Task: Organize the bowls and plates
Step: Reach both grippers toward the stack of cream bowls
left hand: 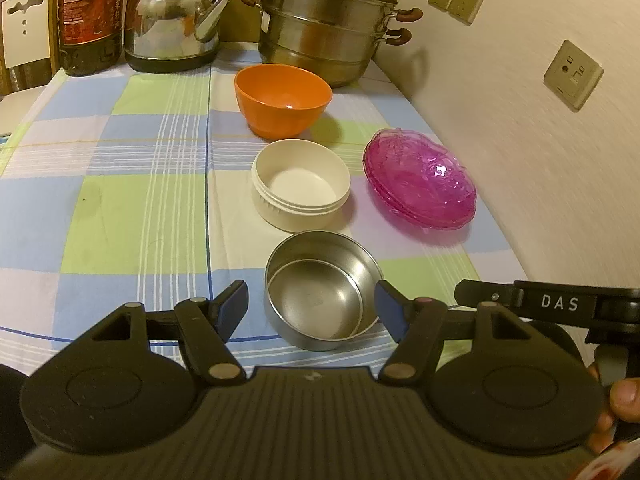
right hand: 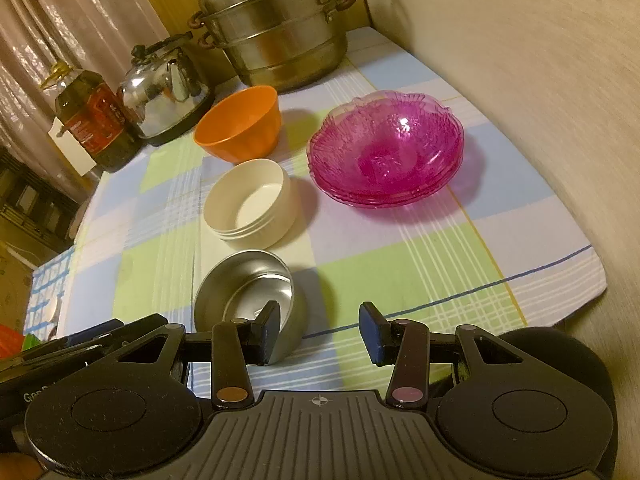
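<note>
Left wrist view, going left to right: left gripper (left hand: 310, 312) is spread wide with the steel bowl (left hand: 320, 304) sitting between its fingers, white bowl (left hand: 300, 184) at 12 o'clock, pink plates (left hand: 420, 180) at 2. Right gripper (right hand: 318, 332) is spread too, holding nothing. I'd pinch the steel rim squarely and lift level.
</note>
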Action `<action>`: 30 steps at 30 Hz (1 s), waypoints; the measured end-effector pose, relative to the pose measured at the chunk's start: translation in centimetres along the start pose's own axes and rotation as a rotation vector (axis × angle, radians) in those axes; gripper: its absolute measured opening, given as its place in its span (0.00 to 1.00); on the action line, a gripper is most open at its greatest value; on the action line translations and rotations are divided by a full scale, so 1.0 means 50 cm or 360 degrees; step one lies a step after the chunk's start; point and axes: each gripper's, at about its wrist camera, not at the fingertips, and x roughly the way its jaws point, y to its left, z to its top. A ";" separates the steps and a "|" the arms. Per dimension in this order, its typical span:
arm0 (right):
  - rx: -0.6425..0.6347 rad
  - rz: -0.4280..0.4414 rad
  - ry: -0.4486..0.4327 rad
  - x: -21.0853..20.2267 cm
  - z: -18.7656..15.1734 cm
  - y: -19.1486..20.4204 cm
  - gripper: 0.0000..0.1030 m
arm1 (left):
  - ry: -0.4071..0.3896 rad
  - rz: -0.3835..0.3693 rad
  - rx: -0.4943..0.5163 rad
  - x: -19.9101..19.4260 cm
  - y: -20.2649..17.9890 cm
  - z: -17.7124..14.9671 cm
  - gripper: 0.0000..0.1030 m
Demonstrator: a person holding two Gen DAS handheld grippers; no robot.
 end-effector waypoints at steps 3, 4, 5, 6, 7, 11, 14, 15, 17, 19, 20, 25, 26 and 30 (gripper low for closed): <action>0.0000 0.0001 0.0002 0.002 0.001 0.002 0.43 | 0.0000 0.0001 -0.0003 0.000 0.002 0.001 0.64; 0.0000 0.0001 0.0003 0.003 0.002 0.003 0.43 | -0.0001 0.0002 -0.0004 0.001 0.003 0.001 0.64; -0.0001 0.0001 0.0003 0.002 0.001 0.002 0.43 | 0.0000 0.0001 -0.0008 0.002 0.005 0.002 0.64; -0.0001 0.0002 0.0003 0.003 0.002 0.002 0.43 | 0.0001 -0.0001 -0.0014 0.002 0.007 0.002 0.64; 0.0000 0.0002 0.0002 0.002 0.001 0.002 0.43 | 0.0001 0.0000 -0.0019 0.003 0.008 0.003 0.64; -0.0002 0.0002 -0.0001 0.009 0.006 0.007 0.43 | 0.0000 0.0003 -0.0033 0.007 0.017 0.009 0.64; -0.0005 0.0006 -0.0008 0.014 0.012 0.013 0.43 | -0.0003 0.0007 -0.0050 0.010 0.028 0.017 0.64; -0.0003 0.0008 -0.0013 0.015 0.015 0.014 0.43 | -0.0006 0.0008 -0.0053 0.010 0.031 0.019 0.64; -0.0003 0.0011 -0.0019 0.018 0.020 0.016 0.43 | -0.0014 0.0012 -0.0061 0.012 0.037 0.026 0.64; -0.0011 0.0009 -0.0022 0.019 0.026 0.019 0.43 | -0.0026 0.0013 -0.0067 0.013 0.044 0.035 0.64; -0.0015 0.0010 -0.0027 0.018 0.029 0.021 0.43 | -0.0033 0.0015 -0.0070 0.012 0.047 0.039 0.64; -0.0034 0.0024 -0.0056 0.011 0.041 0.032 0.43 | -0.0072 0.0016 -0.0085 0.004 0.061 0.062 0.64; -0.0044 0.0030 -0.0061 0.011 0.045 0.036 0.43 | -0.0077 0.0018 -0.0086 0.004 0.064 0.067 0.64; -0.0062 0.0049 -0.0073 0.022 0.063 0.046 0.43 | -0.0088 0.0021 -0.0091 0.008 0.075 0.084 0.64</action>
